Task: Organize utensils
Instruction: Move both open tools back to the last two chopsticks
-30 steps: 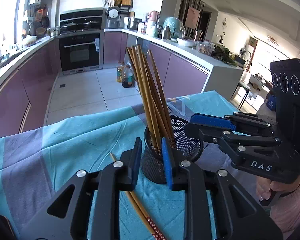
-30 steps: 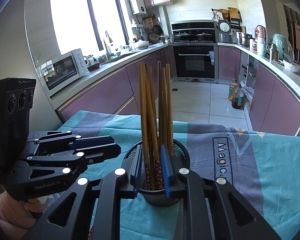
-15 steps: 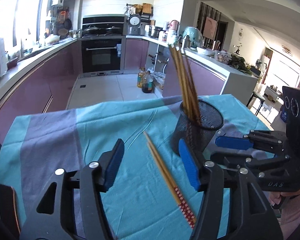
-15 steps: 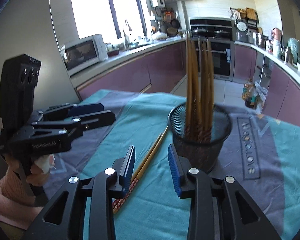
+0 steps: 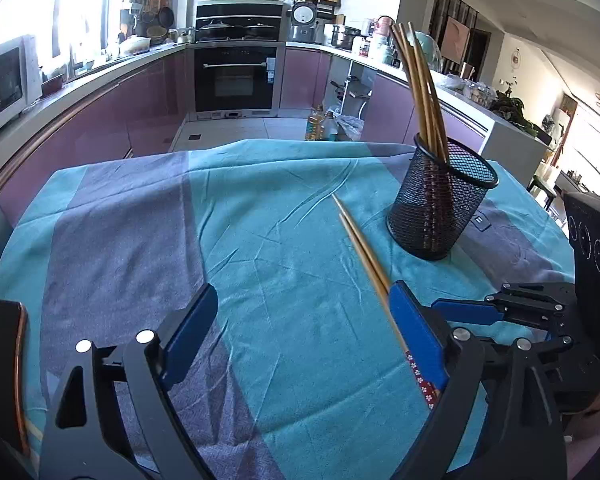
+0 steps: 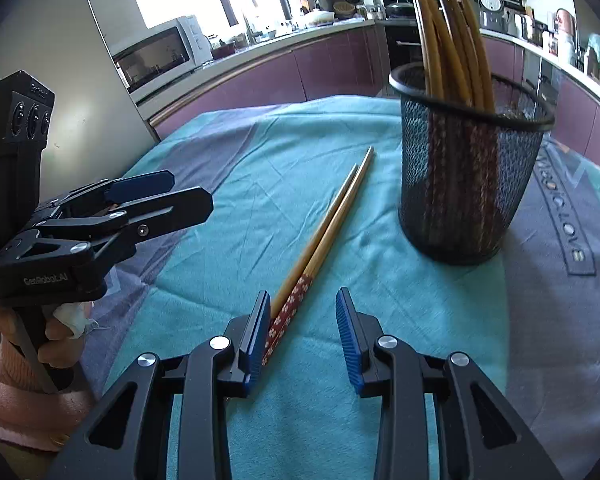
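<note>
Both grippers pulled back from the mesh holder and lowered toward the loose chopstick pair.

Teal-and-grey tablecloth (image 5: pixel 260 240) is now seen more from above. Black mesh holder (image 6: pixel 466 176), with its chopstick bundle (image 6: pixel 452 40) upright inside, is no longer framed by either gripper; it stands just beside the loose chopsticks (image 6: pixel 324 236) lying flat on the cloth. Left gripper (image 5: pixel 300 340) jaws are opening, wide apart, nothing between the pads. Right gripper (image 6: pixel 302 330) jaws are parted, patterned chopstick ends at the left pad, not clamped.
</note>
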Demonstrator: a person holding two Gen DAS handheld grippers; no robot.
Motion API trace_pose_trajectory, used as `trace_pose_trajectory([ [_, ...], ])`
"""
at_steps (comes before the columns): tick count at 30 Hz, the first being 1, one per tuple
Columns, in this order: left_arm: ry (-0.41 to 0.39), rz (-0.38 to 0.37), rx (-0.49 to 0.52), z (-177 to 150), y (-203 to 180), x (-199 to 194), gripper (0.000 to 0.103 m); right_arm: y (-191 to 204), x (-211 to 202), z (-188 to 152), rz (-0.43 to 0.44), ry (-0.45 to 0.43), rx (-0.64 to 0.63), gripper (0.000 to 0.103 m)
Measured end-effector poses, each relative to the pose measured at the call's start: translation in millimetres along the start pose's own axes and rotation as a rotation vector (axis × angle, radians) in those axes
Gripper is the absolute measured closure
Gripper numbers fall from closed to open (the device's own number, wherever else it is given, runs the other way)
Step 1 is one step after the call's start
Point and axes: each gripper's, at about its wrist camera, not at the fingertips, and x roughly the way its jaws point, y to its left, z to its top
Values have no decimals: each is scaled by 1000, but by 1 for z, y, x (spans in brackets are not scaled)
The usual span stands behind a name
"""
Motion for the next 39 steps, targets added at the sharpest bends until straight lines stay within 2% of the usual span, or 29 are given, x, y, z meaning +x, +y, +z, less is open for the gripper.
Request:
trace_pose_trajectory([
  [3, 3, 19, -6, -4, 2, 2, 9, 1, 2, -4, -9, 1, 3, 71],
  [16, 20, 18, 25, -8, -5, 5, 9, 5, 7, 0, -45, 12, 12, 72],
  [22, 49, 6, 68, -11, -16, 13, 17, 1, 4, -2, -48, 21, 29, 72],
  [28, 104, -37, 104, -12, -31, 27, 23, -4, -2, -8, -38, 31, 38, 74],
  [35, 169, -48, 136, -14, -45, 46, 38, -14, -8, -10, -21, 28, 57, 76],
  [39, 187, -72, 143, -12, -49, 52, 38, -18, -11, -3, -13, 10, 64, 76],
])
